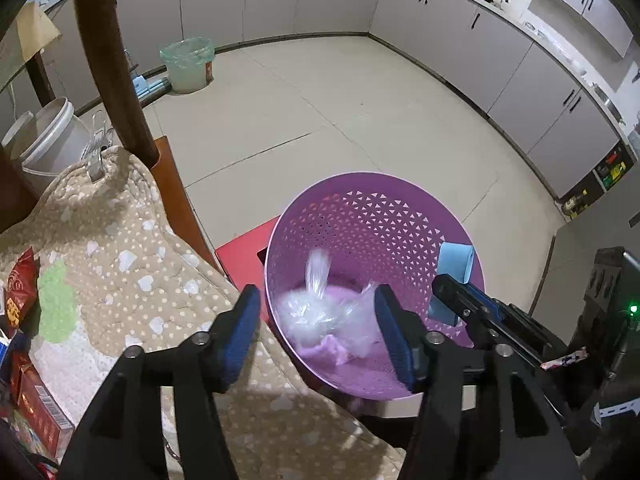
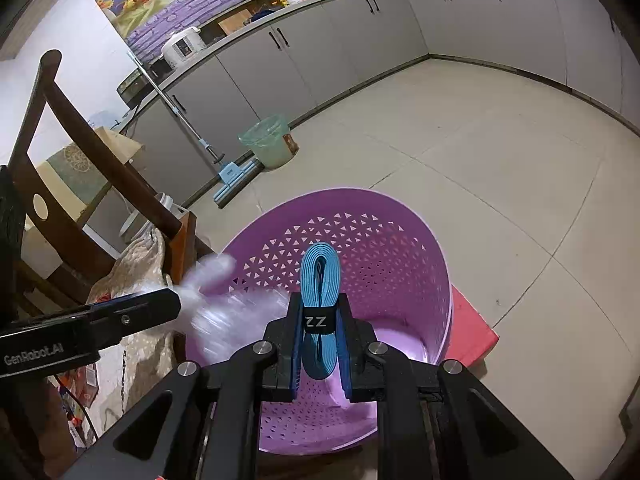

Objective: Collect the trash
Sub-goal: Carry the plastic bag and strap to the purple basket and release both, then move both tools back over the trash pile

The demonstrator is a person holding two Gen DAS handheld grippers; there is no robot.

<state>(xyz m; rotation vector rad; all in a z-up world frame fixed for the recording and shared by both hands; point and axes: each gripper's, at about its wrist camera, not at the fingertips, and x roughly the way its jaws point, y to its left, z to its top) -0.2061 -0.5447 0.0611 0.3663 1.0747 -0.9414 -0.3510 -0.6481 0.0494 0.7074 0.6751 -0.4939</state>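
A purple perforated basket (image 1: 400,208) stands on a red stool (image 1: 240,252); it also shows in the right wrist view (image 2: 400,248). A clear plastic bag (image 1: 316,304), blurred by motion, is inside the basket, in the gap in front of my open left gripper (image 1: 318,320). In the right wrist view the bag (image 2: 224,312) is a blur beside the left gripper's finger. My right gripper (image 2: 320,340) is shut on a folded blue band (image 2: 320,276) with a black label, held over the basket's near rim. The band also shows in the left wrist view (image 1: 454,264).
A beige spotted cloth (image 1: 132,264) covers the table at left, with red packets (image 1: 20,288) on it. A wooden chair (image 2: 80,152) stands beside. A lined bin (image 1: 188,64) and a mop (image 2: 228,176) stand by the grey cabinets (image 2: 320,48). Tiled floor lies beyond.
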